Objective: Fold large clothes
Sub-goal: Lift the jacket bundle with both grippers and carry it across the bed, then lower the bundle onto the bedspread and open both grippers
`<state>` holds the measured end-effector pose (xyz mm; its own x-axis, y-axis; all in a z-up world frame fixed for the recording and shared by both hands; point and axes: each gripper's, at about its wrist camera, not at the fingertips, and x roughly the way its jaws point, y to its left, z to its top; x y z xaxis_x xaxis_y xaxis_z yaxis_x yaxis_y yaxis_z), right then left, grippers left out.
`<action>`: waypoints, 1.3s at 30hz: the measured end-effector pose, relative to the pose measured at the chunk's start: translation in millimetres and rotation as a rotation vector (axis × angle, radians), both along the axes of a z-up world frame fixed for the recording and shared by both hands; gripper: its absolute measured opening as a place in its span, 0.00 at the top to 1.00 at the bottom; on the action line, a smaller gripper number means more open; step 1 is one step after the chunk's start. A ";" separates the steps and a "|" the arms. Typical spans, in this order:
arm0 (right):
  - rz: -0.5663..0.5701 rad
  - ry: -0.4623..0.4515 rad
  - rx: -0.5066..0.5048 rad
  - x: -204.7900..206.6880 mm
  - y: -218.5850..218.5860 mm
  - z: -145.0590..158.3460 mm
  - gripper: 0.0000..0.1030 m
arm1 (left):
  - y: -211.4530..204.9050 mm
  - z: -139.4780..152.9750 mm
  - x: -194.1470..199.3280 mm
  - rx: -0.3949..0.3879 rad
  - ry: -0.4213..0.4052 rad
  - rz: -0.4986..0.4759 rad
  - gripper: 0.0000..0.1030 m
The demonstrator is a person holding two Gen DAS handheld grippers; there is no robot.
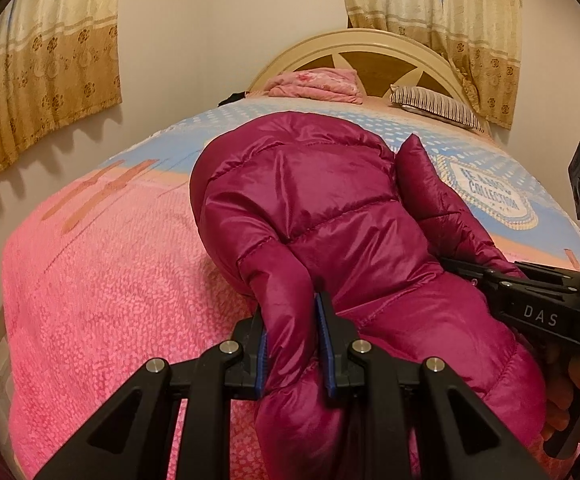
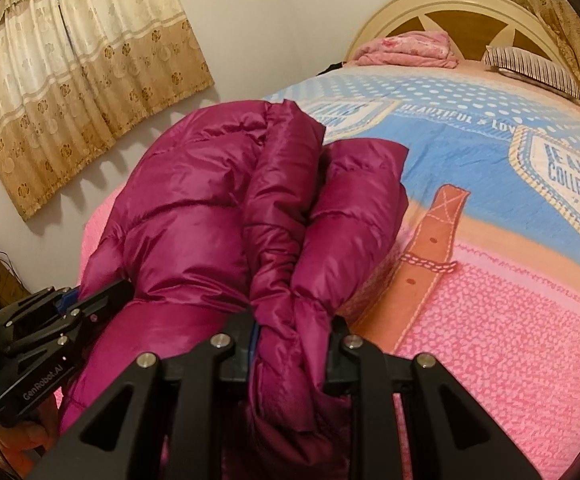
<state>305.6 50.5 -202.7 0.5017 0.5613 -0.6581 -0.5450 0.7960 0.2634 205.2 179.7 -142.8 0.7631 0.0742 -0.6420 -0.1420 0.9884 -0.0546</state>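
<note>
A shiny magenta puffer jacket (image 1: 321, 200) lies lengthwise on the bed, partly folded, with its near end lifted. My left gripper (image 1: 294, 322) is shut on a thick fold at the jacket's near left edge, blue pads pressing both sides. In the right wrist view the same jacket (image 2: 194, 208) bulges in folds, and my right gripper (image 2: 293, 330) is shut on a bunched roll of its near right edge. Each gripper shows in the other's view: the right gripper (image 1: 461, 270) at the right edge, the left gripper (image 2: 102, 296) at the lower left.
The bed carries a pink and blue blanket (image 1: 102, 264) with a printed belt (image 2: 429, 256). A folded pink quilt (image 1: 317, 84) and a striped pillow (image 1: 437, 108) lie by the headboard (image 1: 369, 46). Curtains (image 1: 46, 76) hang on the wall to the left.
</note>
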 end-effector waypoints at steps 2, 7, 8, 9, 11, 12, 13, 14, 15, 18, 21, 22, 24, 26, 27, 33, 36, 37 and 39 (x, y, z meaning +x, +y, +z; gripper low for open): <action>0.000 0.004 -0.008 0.5 1.0 -3.1 0.76 | 0.5 -4.5 0.8 -0.004 0.010 0.004 0.79; -0.004 0.015 -0.024 2.5 4.6 -9.6 0.76 | 2.5 -13.2 0.9 -0.007 0.023 0.009 0.79; -0.004 0.017 -0.026 2.4 5.0 -10.4 0.76 | 3.1 -14.3 0.8 -0.007 0.025 0.010 0.79; -0.005 0.017 -0.028 2.4 5.3 -11.1 0.76 | 4.3 -15.5 0.7 -0.008 0.026 0.011 0.79; -0.006 0.017 -0.033 2.2 6.4 -11.8 0.76 | 3.7 -16.8 1.9 -0.005 0.028 0.012 0.79; -0.006 0.016 -0.038 1.9 6.8 -12.3 0.76 | 3.7 -18.0 2.2 -0.003 0.030 0.013 0.79; -0.007 0.014 -0.042 1.5 7.6 -12.5 0.76 | 3.4 -19.1 2.7 -0.002 0.032 0.015 0.79; -0.007 0.013 -0.044 1.6 7.9 -12.8 0.76 | 3.5 -20.2 3.1 -0.003 0.034 0.017 0.79; -0.008 0.013 -0.045 1.6 8.4 -13.2 0.76 | 4.7 -21.8 2.7 -0.005 0.034 0.018 0.79; -0.010 0.015 -0.048 1.5 9.6 -13.5 0.76 | 4.3 -22.3 3.3 -0.005 0.036 0.020 0.79; -0.014 0.014 -0.056 1.1 11.6 -14.3 0.76 | 2.3 -22.9 4.6 0.004 0.038 0.020 0.79; -0.016 0.014 -0.058 1.2 12.7 -15.0 0.76 | 1.6 -23.7 4.5 0.005 0.039 0.021 0.79; -0.020 0.017 -0.062 2.2 12.8 -16.3 0.75 | 2.1 -25.1 5.0 0.001 0.043 0.025 0.77; -0.026 0.022 -0.064 3.3 11.9 -18.1 0.75 | -0.6 -27.1 5.1 0.008 0.048 0.034 0.71; -0.029 0.022 -0.066 3.1 12.0 -18.9 0.74 | -1.1 -28.1 5.6 0.010 0.052 0.037 0.69; -0.050 0.040 -0.068 4.8 10.2 -22.8 0.63 | -0.2 -29.9 7.4 0.014 0.065 0.074 0.46; -0.064 0.057 -0.051 3.5 5.8 -20.9 0.58 | 3.9 -25.9 3.5 0.008 0.074 0.089 0.43; -0.070 0.057 -0.050 1.9 4.2 -19.4 0.56 | 4.9 -23.8 1.4 0.014 0.079 0.095 0.43; -0.085 0.047 -0.051 -4.8 0.9 -11.5 0.53 | 5.5 -14.6 -5.7 0.039 0.081 0.117 0.43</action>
